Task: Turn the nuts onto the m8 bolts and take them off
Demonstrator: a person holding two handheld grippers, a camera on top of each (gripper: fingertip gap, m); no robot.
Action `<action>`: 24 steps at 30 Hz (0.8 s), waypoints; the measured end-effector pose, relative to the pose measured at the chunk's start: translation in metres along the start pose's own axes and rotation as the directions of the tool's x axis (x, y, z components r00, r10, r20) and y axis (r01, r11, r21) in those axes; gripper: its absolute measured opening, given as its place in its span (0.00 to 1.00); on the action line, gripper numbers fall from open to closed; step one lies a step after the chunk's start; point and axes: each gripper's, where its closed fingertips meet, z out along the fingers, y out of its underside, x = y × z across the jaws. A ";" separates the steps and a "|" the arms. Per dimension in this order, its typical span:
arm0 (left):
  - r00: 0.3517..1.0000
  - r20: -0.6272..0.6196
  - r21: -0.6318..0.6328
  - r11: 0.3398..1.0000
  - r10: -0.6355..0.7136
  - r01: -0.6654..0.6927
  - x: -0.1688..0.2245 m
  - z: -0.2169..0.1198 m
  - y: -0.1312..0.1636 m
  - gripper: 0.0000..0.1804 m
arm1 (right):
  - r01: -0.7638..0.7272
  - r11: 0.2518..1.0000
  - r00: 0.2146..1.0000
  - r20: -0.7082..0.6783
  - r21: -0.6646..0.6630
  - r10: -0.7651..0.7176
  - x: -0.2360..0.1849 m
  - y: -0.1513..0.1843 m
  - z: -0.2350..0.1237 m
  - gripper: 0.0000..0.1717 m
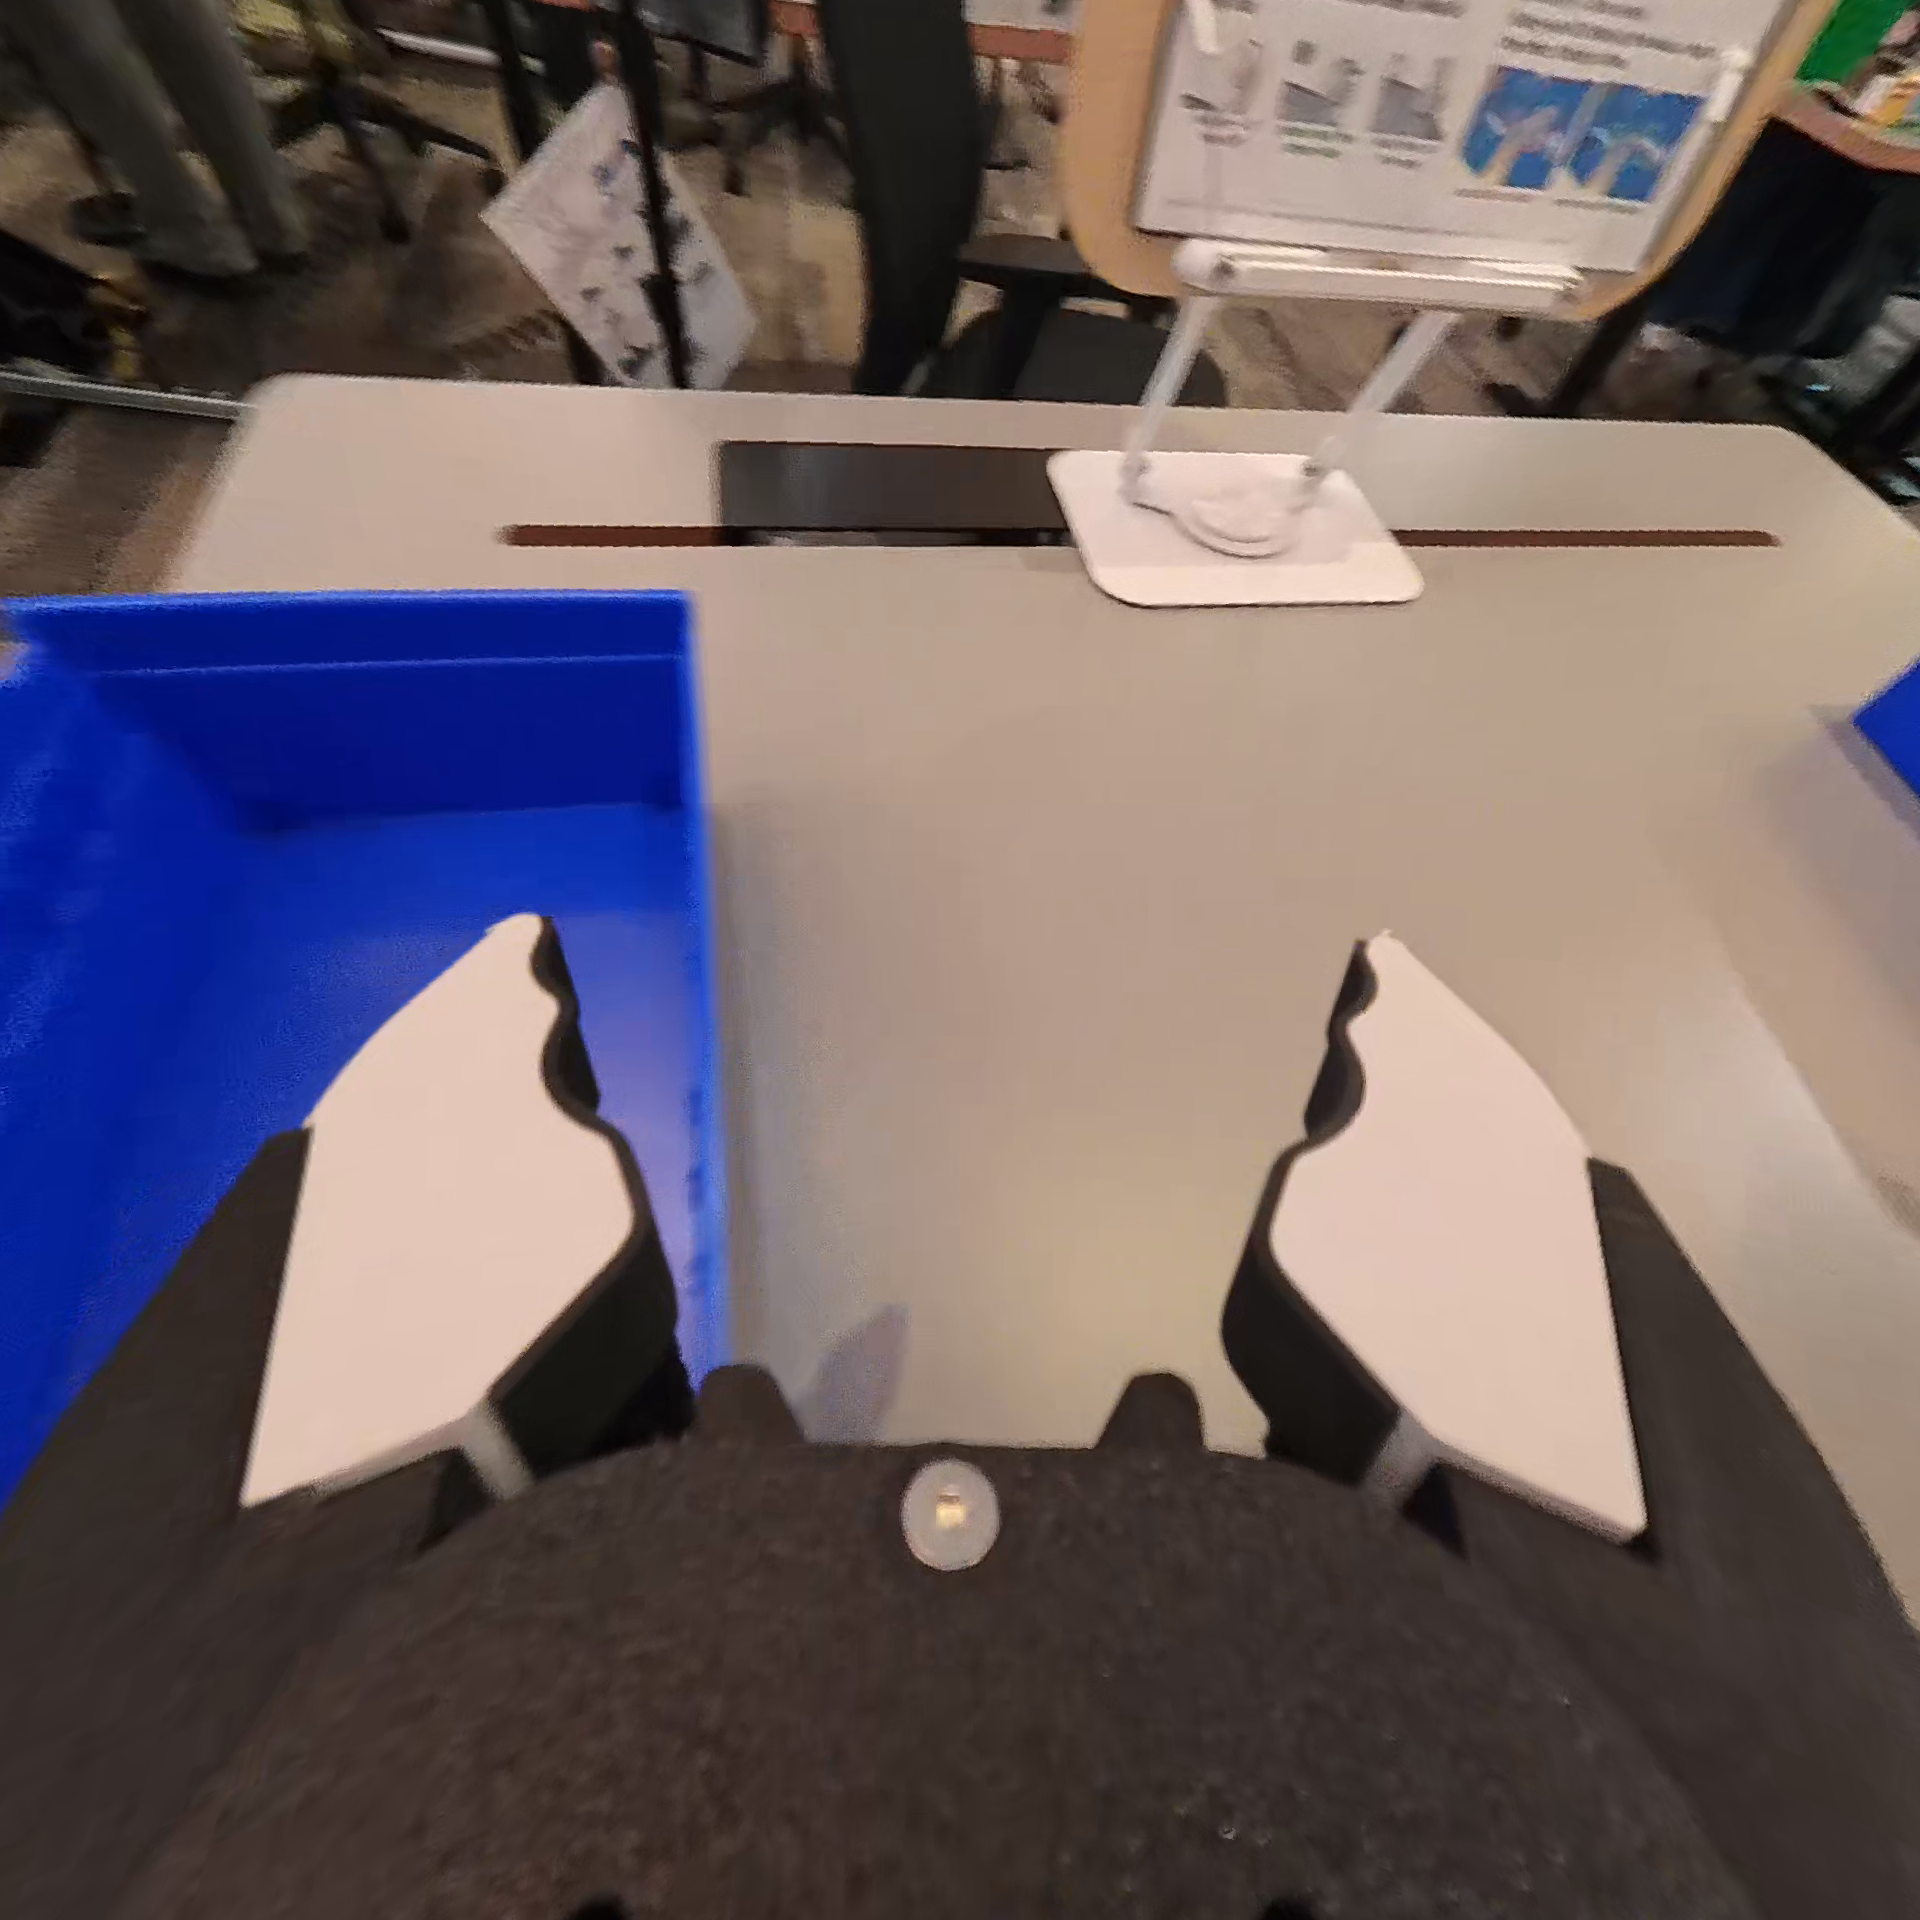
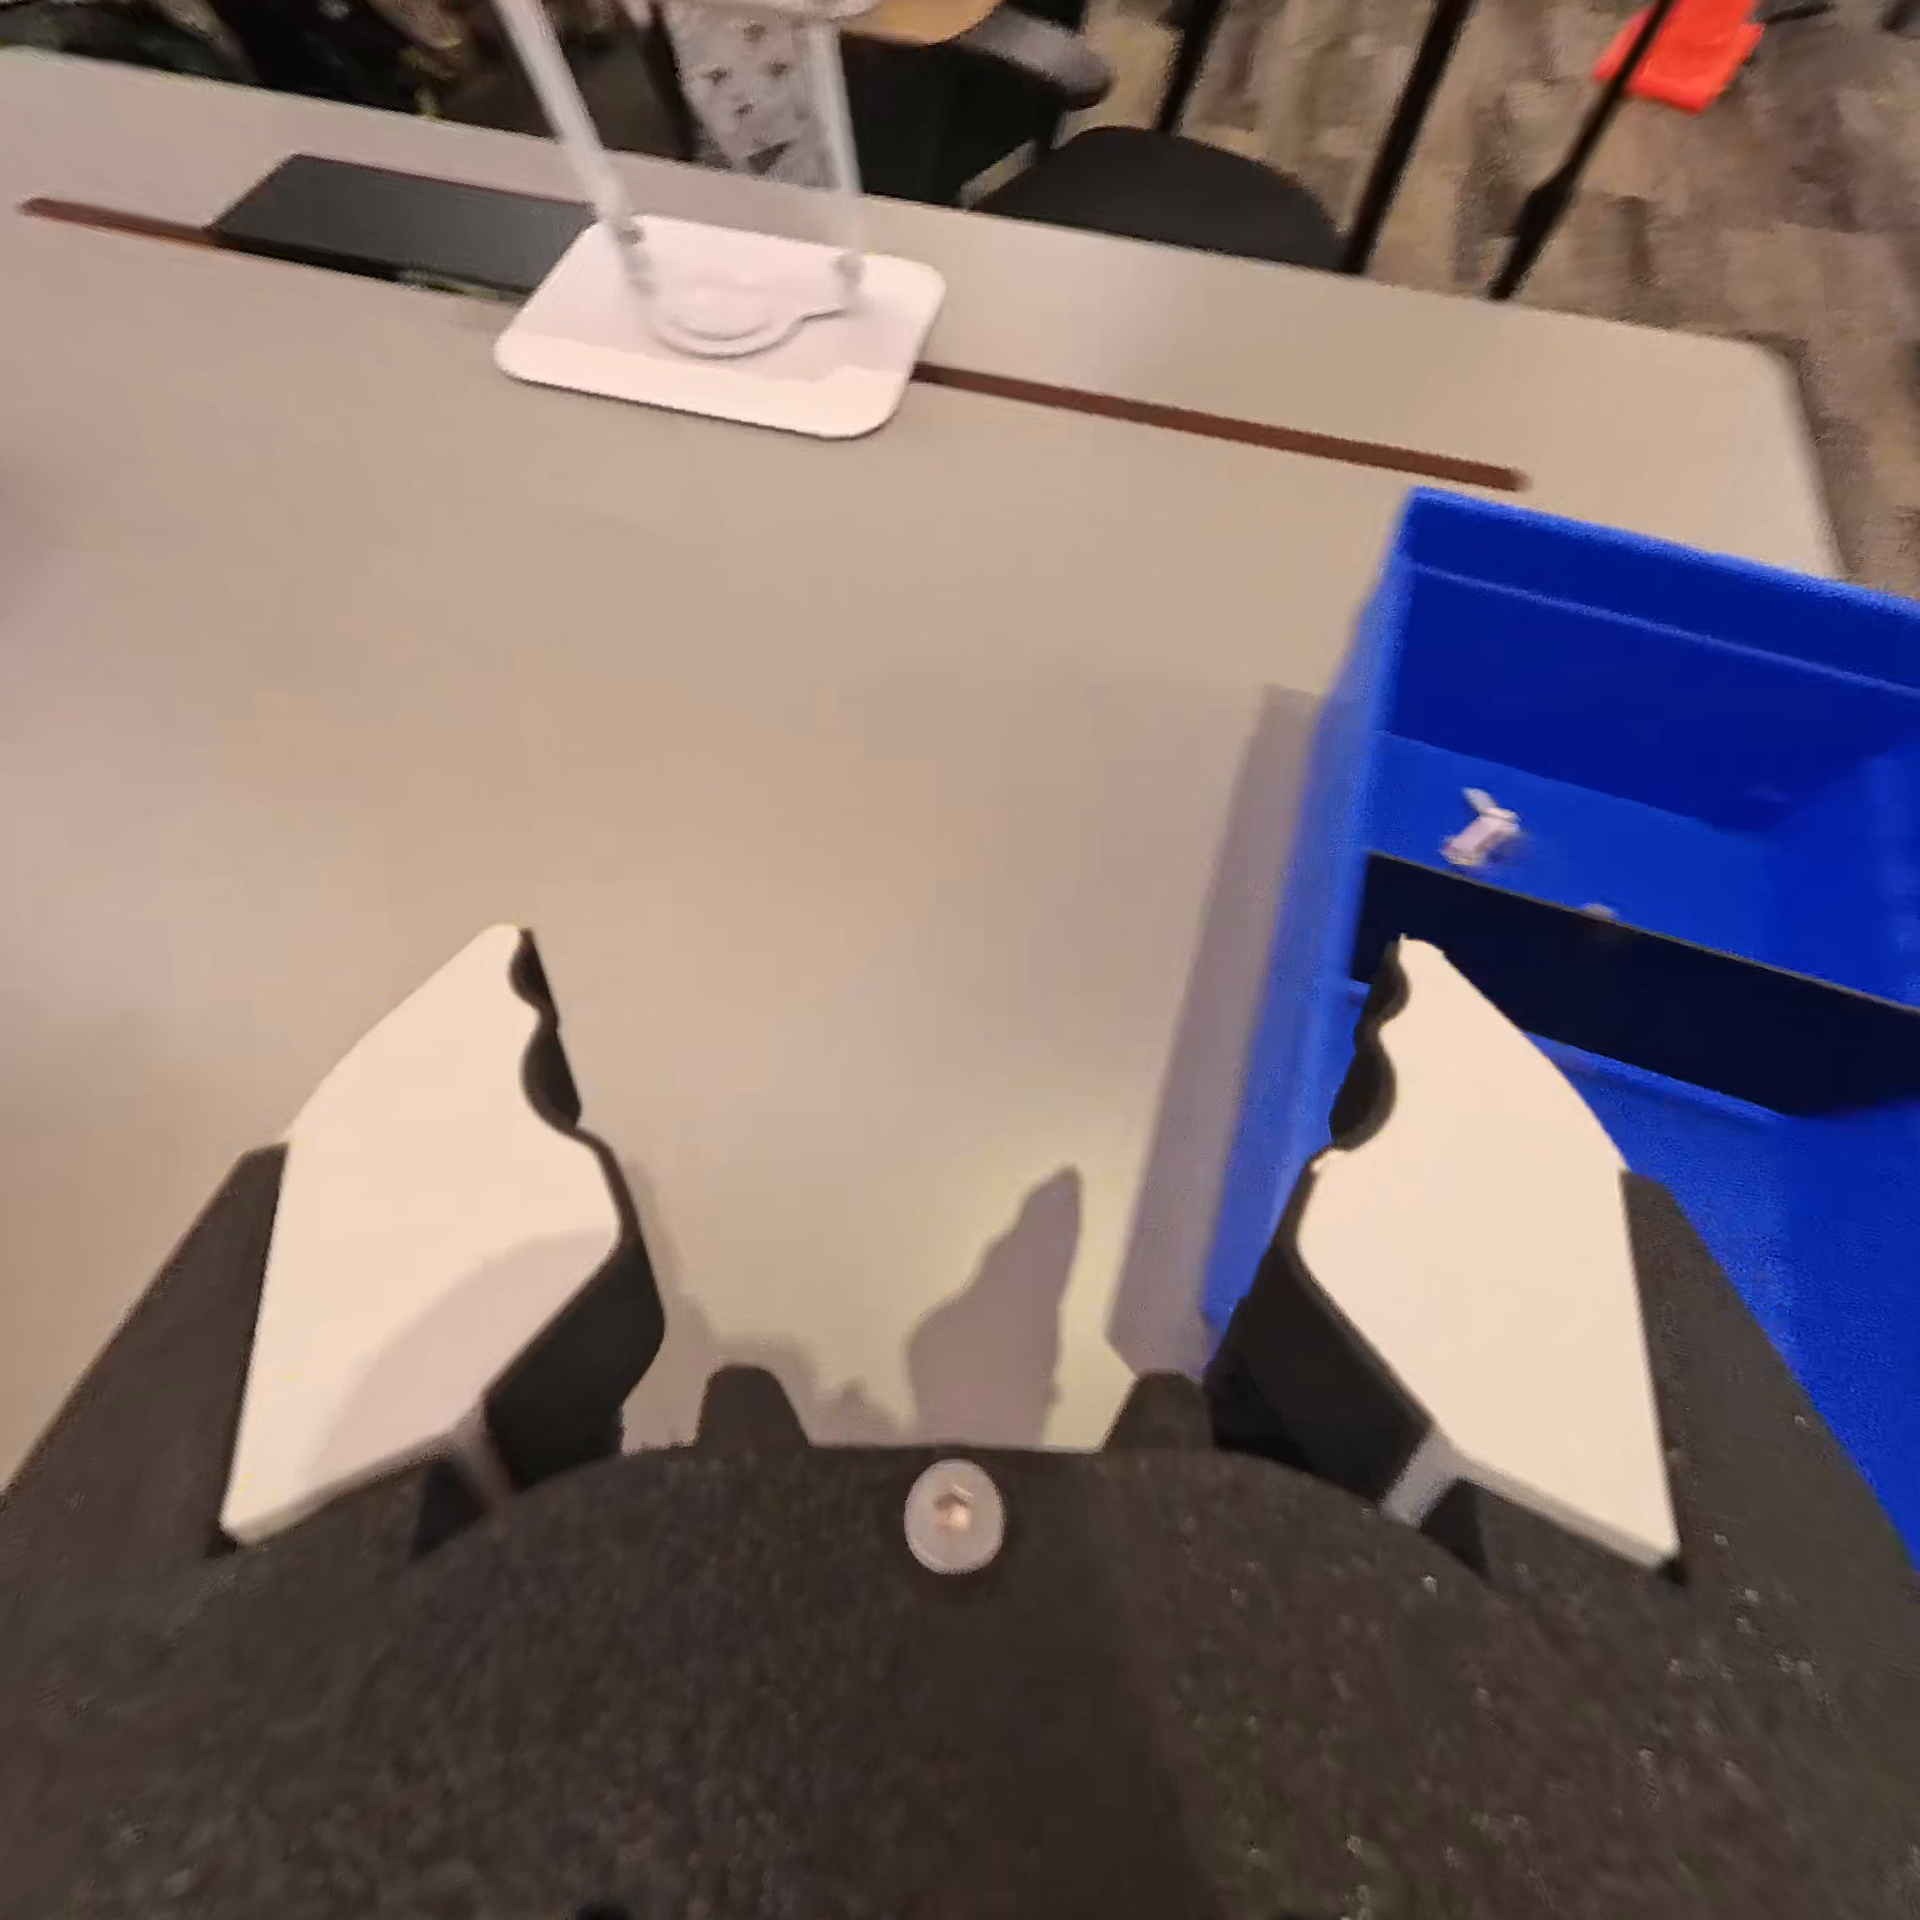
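A grey table (image 1: 1039, 831) fills both wrist views, crossed at its far side by a dark slot (image 1: 1558, 538). Two blue bins follow in size. One blue bin (image 1: 312, 883) lies ahead and to the left of the left gripper (image 1: 951, 935), whose left fingertip overlaps its interior; the visible part of its floor shows no hardware. The second blue bin (image 2: 1475, 644), divided by a dark partition (image 2: 1662, 997), stands ahead and to the right of the right gripper (image 2: 961, 940), whose right fingertip overlaps the bin's near wall. A white stand (image 1: 1236, 540) rests beyond both grippers on the slot, carrying a printed sheet (image 1: 1434, 114). A black flat panel (image 1: 883, 483) lies just left of the stand's base. Both grippers are spread wide with only bare table between the fingers. Smallest: a silvery bolt (image 2: 1481, 831), blurred, lies in the second bin's compartment beyond the partition, forward and right of the right gripper. No nut can be told apart.
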 end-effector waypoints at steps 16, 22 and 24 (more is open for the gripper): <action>0.993 0.011 -0.065 0.991 -0.116 0.116 0.012 0.147 0.081 0.72 | -0.066 0.991 0.997 0.029 -0.119 0.070 -0.038 0.061 0.145 0.78; 0.989 0.034 -0.116 0.983 -0.143 0.146 0.002 0.158 0.088 0.72 | -0.097 0.977 0.995 -0.002 -0.190 0.099 -0.035 0.076 0.165 0.79; 0.989 0.026 -0.164 0.975 -0.145 0.148 0.004 0.161 0.094 0.73 | -0.103 0.971 0.995 -0.013 -0.217 0.102 -0.034 0.079 0.167 0.79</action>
